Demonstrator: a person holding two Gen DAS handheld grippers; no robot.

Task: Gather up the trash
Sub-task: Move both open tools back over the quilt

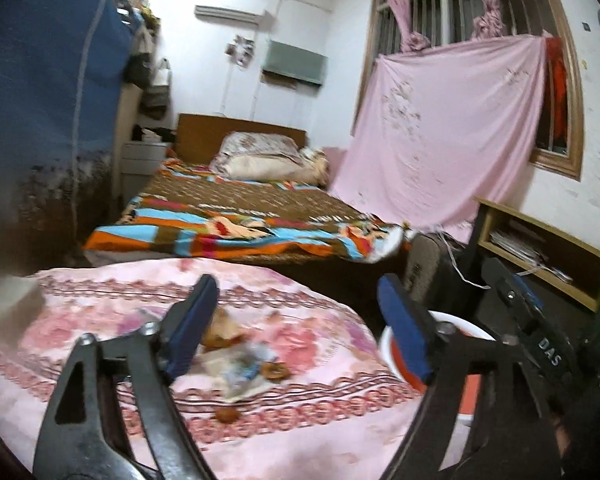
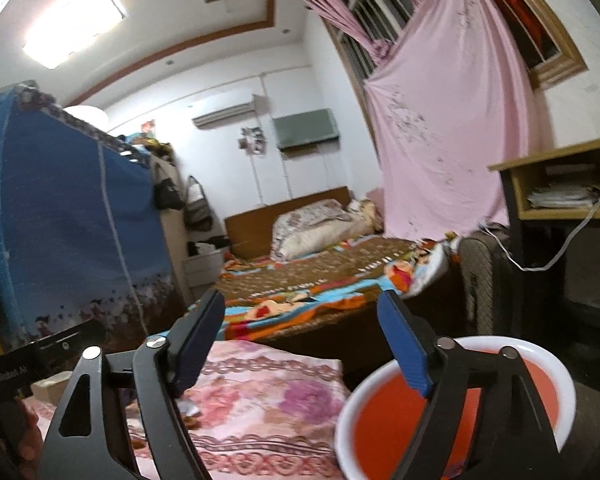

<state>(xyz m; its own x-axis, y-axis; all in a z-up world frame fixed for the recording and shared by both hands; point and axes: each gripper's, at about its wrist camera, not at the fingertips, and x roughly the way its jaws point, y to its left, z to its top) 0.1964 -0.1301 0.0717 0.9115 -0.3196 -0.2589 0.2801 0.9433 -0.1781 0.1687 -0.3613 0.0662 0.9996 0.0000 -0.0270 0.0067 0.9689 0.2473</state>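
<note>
Trash lies on a pink flowered cloth (image 1: 100, 320): crumpled wrappers (image 1: 240, 368), brown peel pieces (image 1: 274, 371) and a small brown bit (image 1: 226, 415). My left gripper (image 1: 296, 328) is open and empty, hovering just above and behind the wrappers. An orange basin with a white rim (image 2: 452, 412) stands to the right of the cloth; it also shows in the left wrist view (image 1: 470, 392). My right gripper (image 2: 302, 344) is open and empty, held above the gap between cloth (image 2: 268, 392) and basin. The right gripper's body (image 1: 540, 340) shows at the right of the left wrist view.
A bed with a striped colourful blanket (image 1: 236, 220) lies beyond the cloth. A blue fabric wardrobe (image 1: 40, 100) stands at left. A wooden desk with papers (image 2: 564, 184) and a pink sheet over the window (image 1: 452, 128) are at right. A pale box (image 1: 8, 308) sits on the cloth's left edge.
</note>
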